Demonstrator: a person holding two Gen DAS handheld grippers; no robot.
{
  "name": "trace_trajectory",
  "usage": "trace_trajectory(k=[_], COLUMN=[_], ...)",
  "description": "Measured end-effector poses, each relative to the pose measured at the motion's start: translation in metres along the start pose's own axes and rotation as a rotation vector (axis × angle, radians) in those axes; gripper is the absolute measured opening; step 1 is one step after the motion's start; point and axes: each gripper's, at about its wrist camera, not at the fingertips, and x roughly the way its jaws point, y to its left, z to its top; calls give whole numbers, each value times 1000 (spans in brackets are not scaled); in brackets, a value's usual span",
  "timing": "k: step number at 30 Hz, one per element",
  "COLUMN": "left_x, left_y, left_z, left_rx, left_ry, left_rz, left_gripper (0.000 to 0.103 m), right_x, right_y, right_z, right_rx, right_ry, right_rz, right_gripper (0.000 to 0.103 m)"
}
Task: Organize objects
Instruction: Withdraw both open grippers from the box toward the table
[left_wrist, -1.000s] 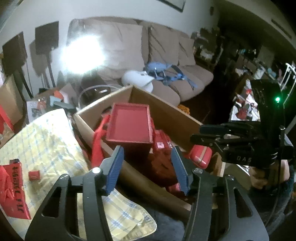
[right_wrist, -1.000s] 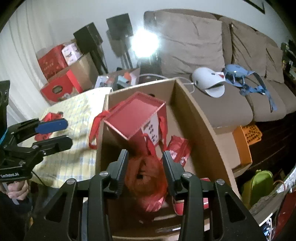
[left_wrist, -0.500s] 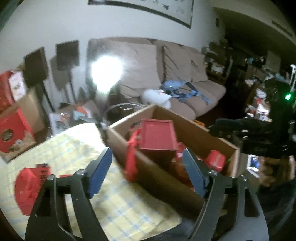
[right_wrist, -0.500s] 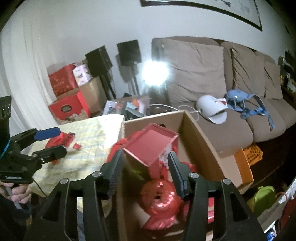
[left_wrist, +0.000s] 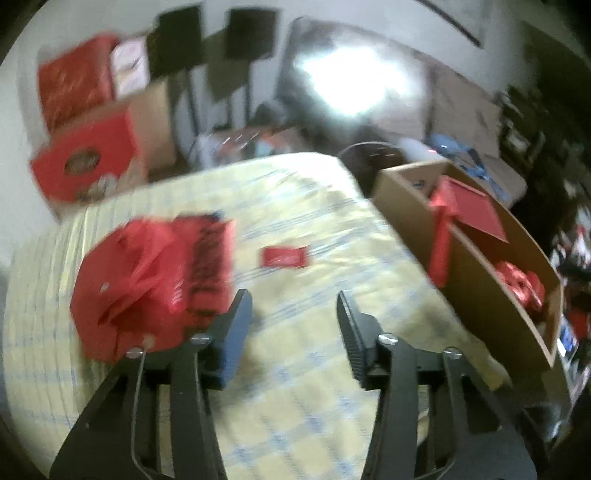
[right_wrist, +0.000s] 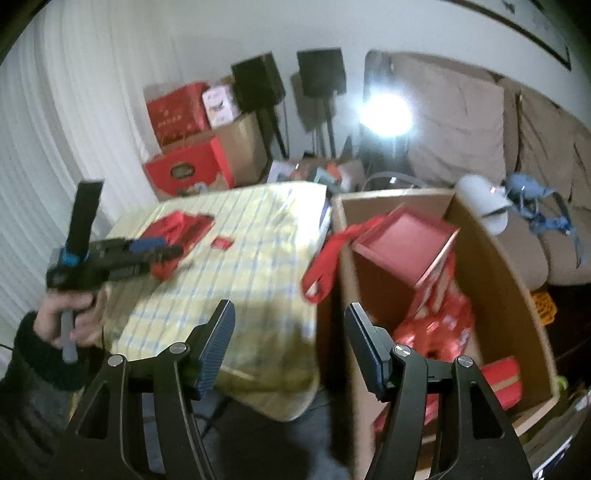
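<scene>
Left wrist view: left gripper (left_wrist: 294, 308) hung over the checked cloth (left_wrist: 295, 369), jaws closing on nothing, red bag (left_wrist: 147, 280) at ten o'clock; right gripper (right_wrist: 290, 321) was opening, empty.

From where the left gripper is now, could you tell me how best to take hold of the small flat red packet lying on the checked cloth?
The small red packet lies flat and alone on the checked cloth, ahead of the empty, closing left gripper. I would come from above and pinch across its short sides; being so thin, its edges are probably the only purchase.

black grippers (right_wrist: 286, 332), blue ribbed pads (right_wrist: 218, 341), silver screws; dark fuzzy sleeve (right_wrist: 37, 354).
</scene>
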Motion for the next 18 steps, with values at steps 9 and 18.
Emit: trace_trajectory(k=[9,18], left_x=[22,-2], left_y=[73,145], left_z=[-20,-38], left_rx=[-92,-179], left_ry=[88,90], left_rz=[65,127], left_gripper=[35,34], right_x=[34,72], right_y=[37,79], right_z=[-9,16], right_rx=[-15,-93], right_ry=[111,135], right_rz=[31,10], right_gripper=[63,64])
